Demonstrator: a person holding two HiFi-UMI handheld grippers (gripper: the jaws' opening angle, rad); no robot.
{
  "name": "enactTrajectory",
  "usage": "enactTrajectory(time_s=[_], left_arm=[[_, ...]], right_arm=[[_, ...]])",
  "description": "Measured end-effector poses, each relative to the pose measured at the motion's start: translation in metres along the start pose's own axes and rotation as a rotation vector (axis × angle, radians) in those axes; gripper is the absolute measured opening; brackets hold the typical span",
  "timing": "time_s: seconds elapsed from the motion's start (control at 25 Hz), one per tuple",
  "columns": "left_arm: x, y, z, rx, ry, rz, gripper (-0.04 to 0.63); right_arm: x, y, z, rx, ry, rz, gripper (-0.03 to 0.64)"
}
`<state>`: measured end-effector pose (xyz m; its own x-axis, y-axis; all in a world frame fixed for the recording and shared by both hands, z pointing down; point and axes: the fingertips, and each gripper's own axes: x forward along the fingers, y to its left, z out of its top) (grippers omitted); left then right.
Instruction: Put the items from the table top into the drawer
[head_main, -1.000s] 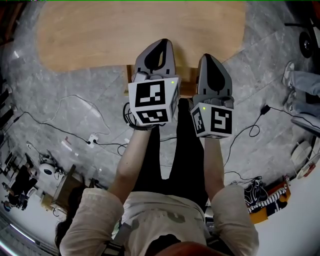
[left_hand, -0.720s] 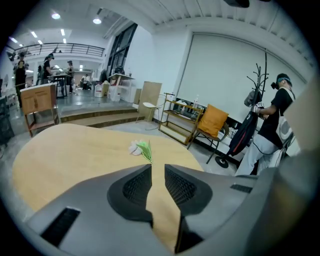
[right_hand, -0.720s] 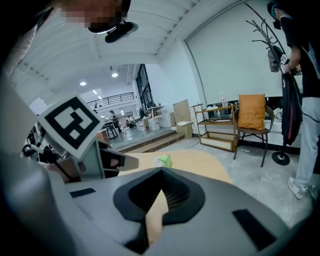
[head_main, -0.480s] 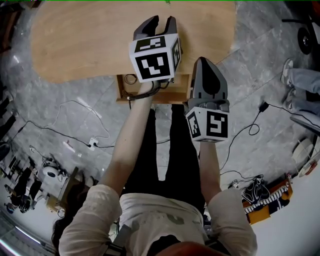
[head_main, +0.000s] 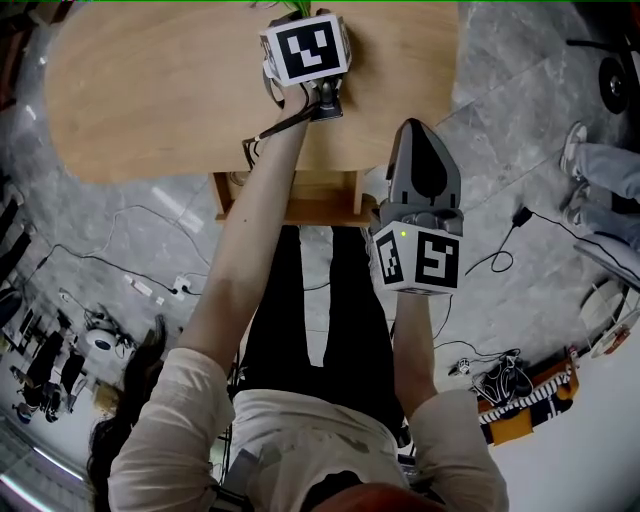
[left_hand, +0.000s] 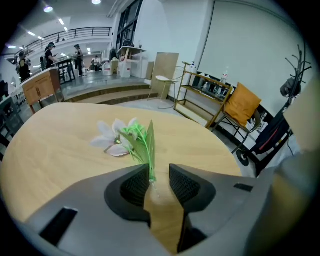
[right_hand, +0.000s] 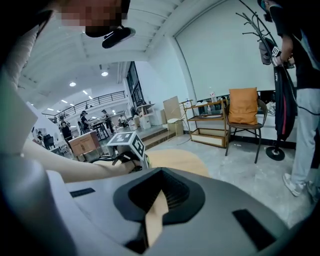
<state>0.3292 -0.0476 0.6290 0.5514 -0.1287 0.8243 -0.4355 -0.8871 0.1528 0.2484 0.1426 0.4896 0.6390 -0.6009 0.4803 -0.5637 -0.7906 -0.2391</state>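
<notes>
An artificial flower (left_hand: 125, 140) with white petals and green leaves lies on the round wooden table (left_hand: 50, 160). My left gripper (left_hand: 160, 172) reaches over the table top, its marker cube (head_main: 305, 48) at the far edge in the head view. Its jaws have just been opening and now stand apart, with the end of the flower's stem between the tips and the pads not pressing it. My right gripper (head_main: 418, 128) hovers by the table's near right edge, shut on nothing. The wooden drawer (head_main: 300, 212) stands pulled out under the table, partly hidden by my left arm.
Cables (head_main: 130, 265) trail over the grey stone floor. A person's legs (head_main: 605, 165) show at the right. Beyond the table stand a chair with an orange cushion (left_hand: 242, 102), a metal shelf (left_hand: 202, 87) and a coat rack (left_hand: 295, 75).
My left gripper has gone from above the drawer forward across the table top to the flower, and its jaws have opened. My right gripper has drifted a little toward the table edge.
</notes>
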Motion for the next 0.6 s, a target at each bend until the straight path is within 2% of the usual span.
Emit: enactTrajectory(time_s=[0.24, 0.48, 0.6], left_arm=[[0.020, 0.005, 0.013, -0.043, -0.011, 0.045, 0.124], [0.017, 0.014, 0.016, -0.049, -0.041, 0.086, 0.126], [0.018, 0.016, 0.012, -0.046, -0.027, 0.096, 0.126]], right_arm=[[0.011, -0.019, 0.000, 0.011, 0.007, -0.023, 0.005], [0.011, -0.018, -0.004, 0.016, 0.017, -0.014, 0.005], [0.010, -0.017, -0.006, 0.015, 0.023, -0.010, 0.005]])
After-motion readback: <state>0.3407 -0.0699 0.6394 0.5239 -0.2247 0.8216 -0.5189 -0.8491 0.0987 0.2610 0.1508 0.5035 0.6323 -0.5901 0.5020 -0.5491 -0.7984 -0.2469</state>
